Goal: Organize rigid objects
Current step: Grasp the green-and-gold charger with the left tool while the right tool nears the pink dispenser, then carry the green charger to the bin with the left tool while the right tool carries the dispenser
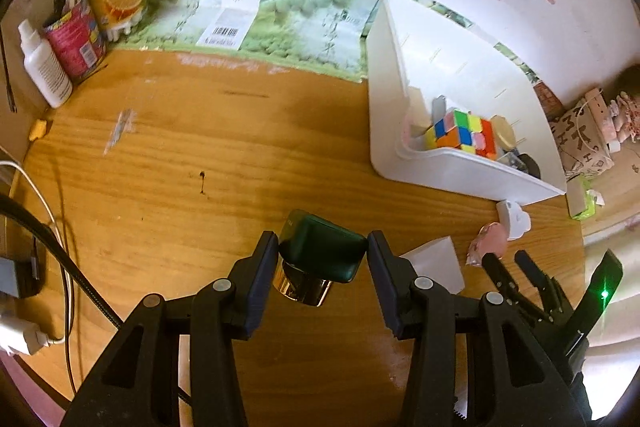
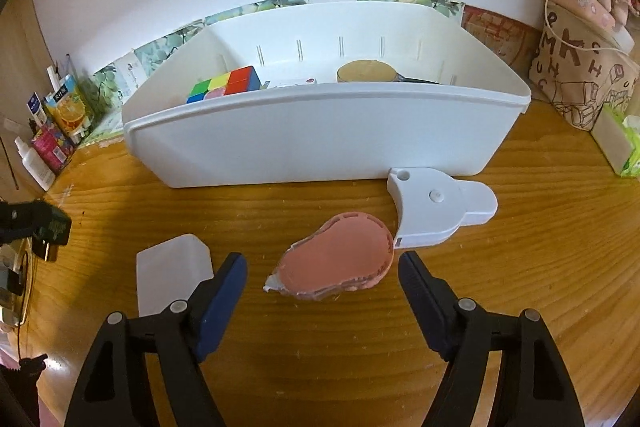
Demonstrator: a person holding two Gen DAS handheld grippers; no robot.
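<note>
My left gripper (image 1: 322, 247) has its two fingers against the sides of a dark green box with a gold base (image 1: 320, 261), held just above the wooden table; it also shows at the left edge of the right wrist view (image 2: 50, 229). My right gripper (image 2: 322, 265) is open with its fingers on either side of a pink correction tape dispenser (image 2: 338, 265) that lies on the table. A white tape dispenser (image 2: 434, 211) lies just behind it. The white bin (image 2: 320, 131) holds a Rubik's cube (image 2: 226, 85) and a round tan lid (image 2: 366, 71).
A translucent white block (image 2: 172, 267) lies left of my right gripper. Cartons and a white bottle (image 1: 42, 67) stand in the far left corner. A patterned bag (image 2: 580, 75) and a tissue pack (image 2: 620, 143) are at the right. Cables (image 1: 36, 227) run along the left edge.
</note>
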